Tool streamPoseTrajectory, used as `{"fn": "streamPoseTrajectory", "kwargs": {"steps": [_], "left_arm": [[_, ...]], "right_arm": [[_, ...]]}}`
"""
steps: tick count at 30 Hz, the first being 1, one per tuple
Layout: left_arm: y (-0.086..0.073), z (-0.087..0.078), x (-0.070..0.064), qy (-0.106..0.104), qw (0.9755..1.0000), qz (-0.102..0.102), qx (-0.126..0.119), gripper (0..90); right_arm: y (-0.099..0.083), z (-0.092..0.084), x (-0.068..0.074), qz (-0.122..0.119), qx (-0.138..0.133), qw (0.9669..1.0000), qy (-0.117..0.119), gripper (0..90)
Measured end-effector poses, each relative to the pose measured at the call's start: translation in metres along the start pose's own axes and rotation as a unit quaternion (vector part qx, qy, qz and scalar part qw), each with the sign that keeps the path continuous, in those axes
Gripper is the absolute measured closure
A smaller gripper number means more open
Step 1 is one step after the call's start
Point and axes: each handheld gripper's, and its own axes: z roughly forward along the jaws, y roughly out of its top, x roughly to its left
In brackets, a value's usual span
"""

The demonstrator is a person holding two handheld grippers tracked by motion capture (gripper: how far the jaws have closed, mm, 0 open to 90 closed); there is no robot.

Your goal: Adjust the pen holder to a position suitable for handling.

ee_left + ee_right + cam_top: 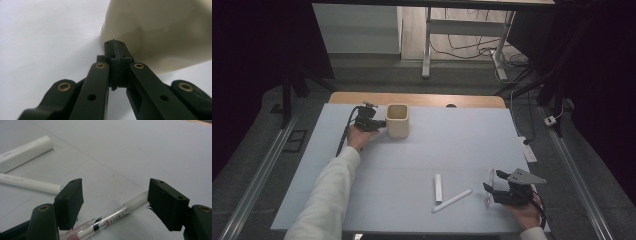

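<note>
1. One clear pen [113,216] was what the right gripper [115,203] was lined up on. It lay flat on the white table [140,152] between the two wide-open jaws, with neither pad touching it, so nothing was grasped yet. In the high view it sat at the near right corner of the table, just left of the right gripper [498,189].
2. My guess was that it would handle light and stiff, but the smooth round plastic barrel looked slippery and likely to roll. The frosted cap end seemed plainer to pinch; I'd have gone for mid-barrel by the printed label to keep it balanced.
3. Just beyond it lay two more writing things: a thin white pen [30,183] with grey lettering, and a fatter white marker [25,151]. Both were matte, cylindrical and apart from the clear one.
4. Far across the table stood a cream holder [397,120], squarish with rounded corners and an open top. It looked smooth and rigid, maybe ceramic or plastic.
5. The left gripper [115,46] had its jaws clenched together on nothing, tips right against the holder's [160,30] lower wall. The person's left hand [358,136] held it there.
</note>
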Motion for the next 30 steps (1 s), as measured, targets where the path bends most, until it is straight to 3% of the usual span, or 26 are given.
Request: {"fn": "streamPoseTrajectory", "kwargs": {"steps": [23, 30], "left_arm": [[0.019, 0.03, -0.048, -0.035, 0.9985, 0.04, 0.015, 89.3], [0.024, 0.036, -0.057, -0.033, 0.9981, 0.049, 0.019, 89.3]], "right_arm": [[0.0, -0.001, 0.0, -0.002, 0.001, 1.0, -0.001, 28.5], [0.0, -0.001, 0.0, -0.002, 0.001, 1.0, -0.001, 28.6]]}}
